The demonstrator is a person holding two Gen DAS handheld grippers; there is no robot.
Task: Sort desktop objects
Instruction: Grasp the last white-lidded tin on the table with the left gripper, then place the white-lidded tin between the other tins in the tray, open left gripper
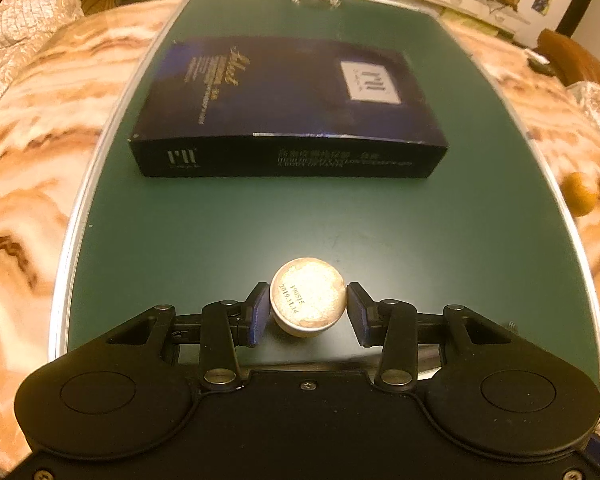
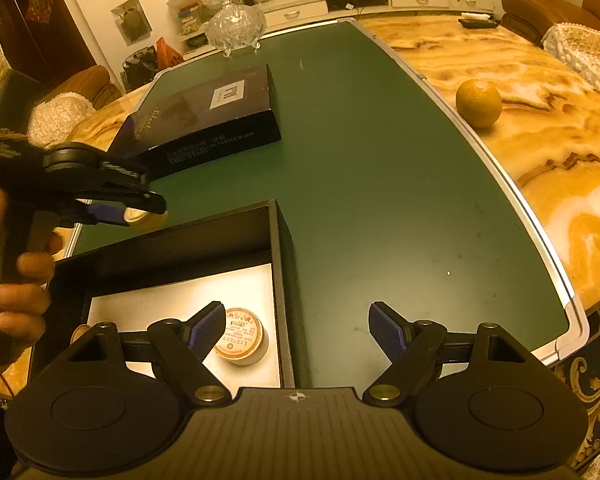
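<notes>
- Left gripper (image 1: 307, 312) is clamped on a small round tin (image 1: 308, 302), pads on its sides, carried off the green mat (image 1: 340, 220).
- Right gripper (image 2: 298, 330) hangs with jaws apart and empty over the open box (image 2: 284, 240), where a second tin (image 2: 242, 336) already lies.
- Risk: the grip is low on a smooth, curved wall, so tilting could let the tin slip.
- Risk: the left gripper could clip the box rim when lowering.

Marble table (image 2: 540, 140), brown sofa (image 2: 540, 8), white sideboard (image 2: 380, 0), warm light
</notes>
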